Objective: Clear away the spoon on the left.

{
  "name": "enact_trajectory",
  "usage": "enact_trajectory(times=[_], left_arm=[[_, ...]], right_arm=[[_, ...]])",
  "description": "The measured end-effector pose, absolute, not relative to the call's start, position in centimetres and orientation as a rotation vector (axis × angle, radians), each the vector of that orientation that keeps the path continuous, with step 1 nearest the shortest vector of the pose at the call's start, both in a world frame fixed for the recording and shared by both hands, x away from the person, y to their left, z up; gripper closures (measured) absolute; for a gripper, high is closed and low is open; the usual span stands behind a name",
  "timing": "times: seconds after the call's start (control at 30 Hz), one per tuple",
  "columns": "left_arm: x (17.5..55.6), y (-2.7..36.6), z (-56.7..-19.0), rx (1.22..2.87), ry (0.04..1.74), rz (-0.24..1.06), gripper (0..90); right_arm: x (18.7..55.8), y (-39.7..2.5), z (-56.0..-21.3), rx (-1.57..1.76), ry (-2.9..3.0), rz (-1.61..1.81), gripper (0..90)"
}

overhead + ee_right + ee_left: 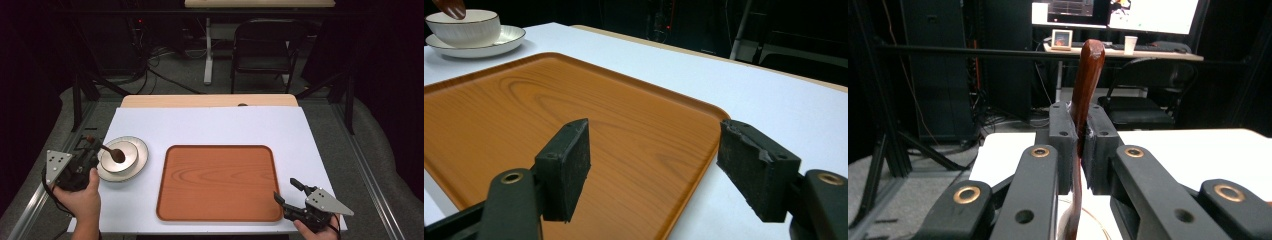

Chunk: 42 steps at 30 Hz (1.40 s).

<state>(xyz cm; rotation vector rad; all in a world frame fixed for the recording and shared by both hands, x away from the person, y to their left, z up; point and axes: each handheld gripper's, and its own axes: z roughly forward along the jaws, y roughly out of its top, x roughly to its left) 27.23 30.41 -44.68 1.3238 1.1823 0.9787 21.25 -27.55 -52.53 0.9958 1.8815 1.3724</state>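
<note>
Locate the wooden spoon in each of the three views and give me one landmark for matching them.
High view: the wooden spoon is at left, its head in the bowl, its handle in the left gripper.
Left gripper view: its handle rises at centre, clamped between the jaws.
Right gripper view: only its tip, top left corner, above the bowl.
Shared landmark: the bowl's saucer.

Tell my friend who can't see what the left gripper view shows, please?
The left gripper pinches a dark red-brown wooden spoon by its handle, which sticks up between the shut black jaws. Behind lie the white table, a dark chair and a desk with screens.
</note>
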Motion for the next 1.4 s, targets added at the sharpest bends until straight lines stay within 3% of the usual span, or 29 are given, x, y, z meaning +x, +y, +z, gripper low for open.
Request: enact_trajectory(times=[0.6, 1.4], left_arm=[[26.1, 26.4, -42.4, 1.459, 1.027, 0.950, 84.0], [25.7, 21.3, -42.6, 1.608, 0.876, 0.669, 84.0]], right_arm=[[21.2, -27.5, -52.5, 0.996, 1.881, 1.373, 28.7], [21.2, -27.6, -52.5, 1.001, 1.879, 1.376, 28.8]])
